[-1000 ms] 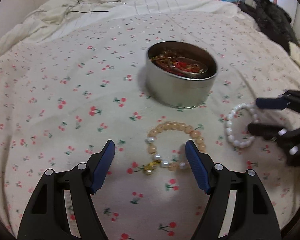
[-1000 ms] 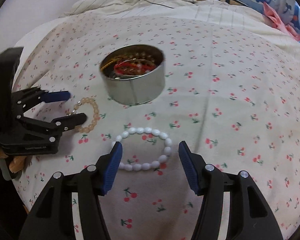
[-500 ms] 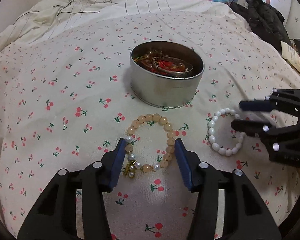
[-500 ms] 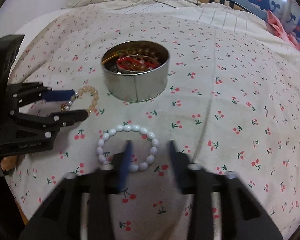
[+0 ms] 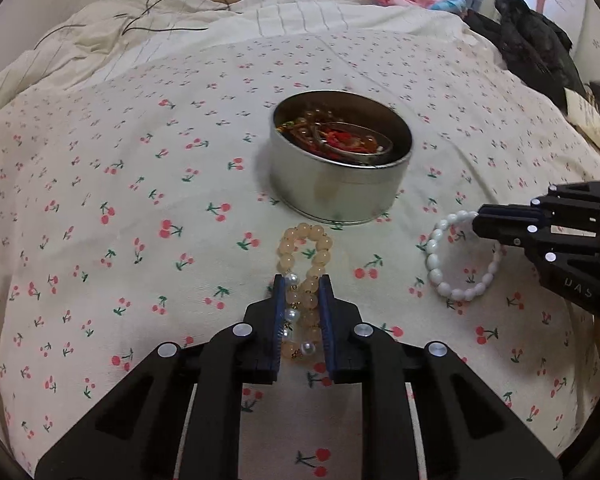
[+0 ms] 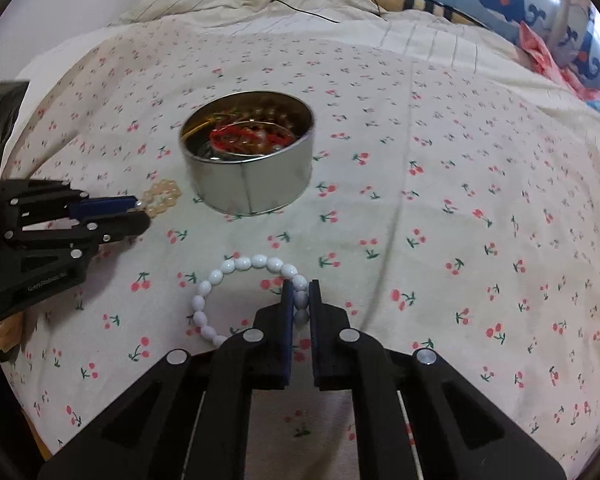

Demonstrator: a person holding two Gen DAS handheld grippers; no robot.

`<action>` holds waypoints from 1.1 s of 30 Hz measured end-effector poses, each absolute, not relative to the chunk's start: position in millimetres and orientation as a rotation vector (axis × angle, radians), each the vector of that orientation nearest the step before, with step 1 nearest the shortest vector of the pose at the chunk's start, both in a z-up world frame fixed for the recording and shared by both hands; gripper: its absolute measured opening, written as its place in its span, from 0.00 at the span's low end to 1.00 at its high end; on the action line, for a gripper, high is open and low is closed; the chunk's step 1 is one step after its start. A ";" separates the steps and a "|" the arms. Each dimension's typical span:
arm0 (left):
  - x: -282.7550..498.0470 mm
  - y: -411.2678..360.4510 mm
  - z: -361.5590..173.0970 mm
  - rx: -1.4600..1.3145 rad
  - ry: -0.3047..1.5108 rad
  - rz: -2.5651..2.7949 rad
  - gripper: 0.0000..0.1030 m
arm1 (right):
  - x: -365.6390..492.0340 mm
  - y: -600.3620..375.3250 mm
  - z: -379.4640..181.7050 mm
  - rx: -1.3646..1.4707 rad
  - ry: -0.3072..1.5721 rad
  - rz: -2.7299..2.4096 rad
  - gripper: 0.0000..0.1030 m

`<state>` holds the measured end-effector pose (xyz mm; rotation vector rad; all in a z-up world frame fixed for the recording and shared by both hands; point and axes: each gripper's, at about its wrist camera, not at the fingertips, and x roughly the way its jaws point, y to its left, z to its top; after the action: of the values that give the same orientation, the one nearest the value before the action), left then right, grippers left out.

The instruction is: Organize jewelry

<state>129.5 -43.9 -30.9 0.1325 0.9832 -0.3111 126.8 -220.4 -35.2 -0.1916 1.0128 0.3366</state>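
A round silver tin (image 5: 342, 184) holding several pieces of jewelry stands on the cherry-print bedspread; it also shows in the right wrist view (image 6: 248, 176). My left gripper (image 5: 302, 284) is shut on an amber bead bracelet (image 5: 306, 254) with a few pearls, squeezed narrow, in front of the tin. My right gripper (image 6: 300, 286) is shut on the right side of a white bead bracelet (image 6: 224, 280), which lies on the bedspread. The white bracelet (image 5: 448, 276) and right gripper (image 5: 480, 222) show at the right of the left wrist view; the left gripper (image 6: 140, 212) and amber bracelet (image 6: 162, 198) show at the left of the right wrist view.
The cherry-print bedspread (image 5: 140, 208) covers the bed. A rumpled cream quilt with a thin black cable (image 5: 160, 28) lies at the back. Dark clothing (image 5: 532, 52) is piled at the back right. Whale-print pillows (image 6: 520, 4) line the head of the bed.
Both grippers have closed from wide open. The left now pinches the amber bracelet and the right pinches the white one. The amber bracelet is squeezed into a narrow loop.
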 end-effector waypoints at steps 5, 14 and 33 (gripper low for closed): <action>133.1 -44.7 -34.6 0.132 1.001 -0.300 0.21 | 126.1 -218.4 -39.2 -0.210 1.011 0.322 0.46; 131.9 -47.7 -36.7 0.153 1.000 -0.296 0.46 | 125.1 -210.2 -48.6 -0.256 1.029 0.323 0.46; 129.9 -54.5 -39.3 0.189 0.994 -0.269 0.67 | 123.2 -206.8 -50.8 -0.292 1.025 0.317 0.47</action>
<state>129.9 -54.5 -39.3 0.1887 0.9943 -0.2690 123.2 -206.8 -50.8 -0.2924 1.0255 0.3169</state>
